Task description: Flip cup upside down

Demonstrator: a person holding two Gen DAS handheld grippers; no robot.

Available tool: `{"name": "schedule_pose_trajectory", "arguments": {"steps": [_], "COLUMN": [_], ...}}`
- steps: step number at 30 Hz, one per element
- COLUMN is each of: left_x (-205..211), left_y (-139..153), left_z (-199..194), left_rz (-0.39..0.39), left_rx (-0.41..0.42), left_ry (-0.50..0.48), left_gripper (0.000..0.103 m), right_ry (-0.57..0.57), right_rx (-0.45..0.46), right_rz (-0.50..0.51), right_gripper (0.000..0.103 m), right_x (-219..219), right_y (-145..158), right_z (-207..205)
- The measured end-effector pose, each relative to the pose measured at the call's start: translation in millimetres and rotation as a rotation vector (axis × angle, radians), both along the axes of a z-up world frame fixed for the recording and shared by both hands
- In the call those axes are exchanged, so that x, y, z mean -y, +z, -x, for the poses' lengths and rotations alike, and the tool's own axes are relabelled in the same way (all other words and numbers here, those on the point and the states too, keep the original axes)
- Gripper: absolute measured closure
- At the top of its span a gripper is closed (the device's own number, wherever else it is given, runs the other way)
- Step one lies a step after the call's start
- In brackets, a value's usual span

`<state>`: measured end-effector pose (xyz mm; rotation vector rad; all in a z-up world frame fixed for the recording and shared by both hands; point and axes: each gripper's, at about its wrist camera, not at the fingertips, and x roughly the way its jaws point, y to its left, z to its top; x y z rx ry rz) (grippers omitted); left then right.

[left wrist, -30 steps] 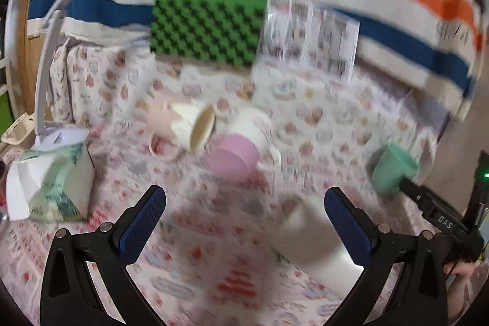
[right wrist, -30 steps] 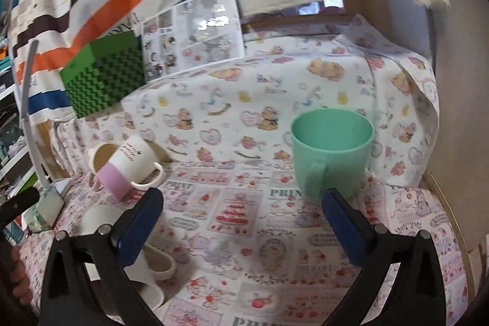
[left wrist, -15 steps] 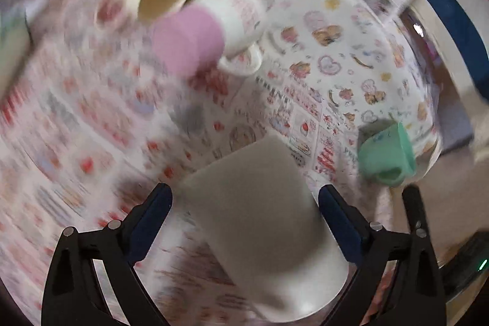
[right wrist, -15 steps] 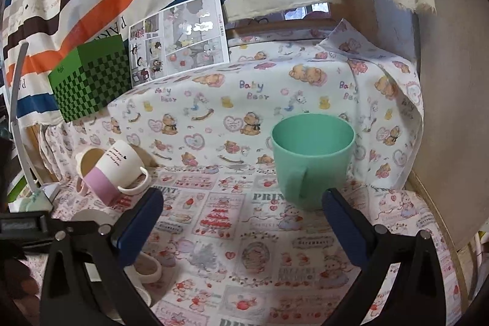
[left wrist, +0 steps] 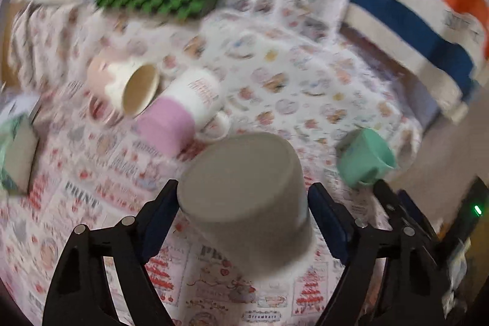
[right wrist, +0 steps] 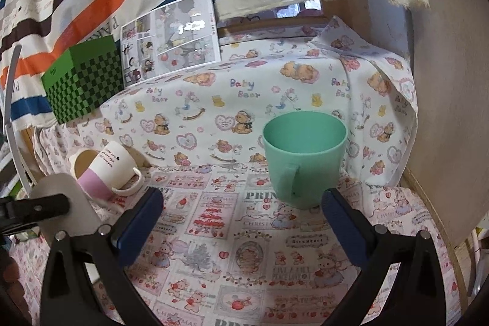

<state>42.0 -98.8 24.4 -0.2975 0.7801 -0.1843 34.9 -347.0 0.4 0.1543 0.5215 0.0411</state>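
A plain grey-white cup stands bottom up between the pads of my left gripper. The left pad touches its side and the right pad stands just off it. The same cup shows at the left edge of the right wrist view with the left gripper's arm across it. A green mug stands upright, handle toward me, just beyond my right gripper, which is open and empty. The green mug also shows in the left wrist view.
A pink-and-white mug and a cream mug lie on their sides at the left. A green checkered box and a printed sheet stand at the back. A tissue pack lies far left. A wooden board borders the right.
The grey-white cup lay on its side ahead of the left gripper; now it stands bottom up between the pads. The left gripper's pads have come closer together. The right gripper has moved slightly toward the green mug.
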Motion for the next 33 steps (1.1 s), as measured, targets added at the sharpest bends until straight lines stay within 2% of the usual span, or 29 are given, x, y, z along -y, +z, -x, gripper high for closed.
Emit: {"name": "schedule_pose_trajectory", "arguments": {"steps": [2, 5, 8, 10, 13, 17, 19, 22, 24, 26, 31, 33], "left_x": [7.9, 24.9, 39.9, 46.0, 47.6, 58.5, 57.5, 49.4, 44.3, 39.0, 16.6, 0.8], "left_y": [8.7, 17.8, 18.4, 14.8, 5.7, -5.3, -11.4, -12.5, -3.8, 7.0, 22.4, 24.5], "left_z": [3.4, 8.9, 9.1, 7.5, 2.5, 7.0, 6.1, 6.8, 16.0, 28.7, 54.2, 58.7], "left_rz": [-0.064, -0.207, -0.332, -0.366, -0.347, -0.443, -0.427, -0.34, -0.3, -0.291, -0.277, -0.273], "left_rx": [0.051, 0.125, 0.16, 0.162, 0.152, 0.244, 0.259, 0.269, 0.333, 0.415, 0.525, 0.544], "left_ry": [-0.034, -0.052, -0.066, -0.083, -0.091, -0.072, -0.096, -0.126, -0.109, -0.1, -0.114, -0.109], "left_gripper": [0.021, 0.021, 0.022, 0.022, 0.022, 0.022, 0.022, 0.02, 0.0, 0.0, 0.0, 0.0], "right_ry": [0.007, 0.007, -0.011, -0.006, -0.003, -0.005, -0.011, -0.011, -0.013, -0.014, -0.008, 0.004], "right_rx": [-0.006, 0.001, 0.005, -0.005, -0.011, -0.012, -0.007, -0.006, -0.006, -0.004, 0.015, 0.033], "right_rz": [-0.023, -0.016, -0.007, -0.025, -0.035, -0.014, -0.013, -0.024, -0.024, -0.018, -0.022, -0.027], "right_gripper": [0.0, 0.0, 0.0, 0.0, 0.0, 0.0, 0.0, 0.0, 0.0, 0.0, 0.0, 0.0], "right_x": [1.7, 1.0, 1.6, 2.9, 3.2, 1.2, 1.8, 3.8, 4.4, 3.8, 2.8, 1.3], "right_y": [-0.5, 0.6, 1.1, 0.3, -0.9, -1.2, -0.5, 0.0, -0.1, 0.2, 2.7, 4.8], "right_z": [-1.0, 0.0, -0.1, -1.4, -1.9, -2.2, -1.7, -1.7, -1.7, -1.6, 1.7, 4.5]}}
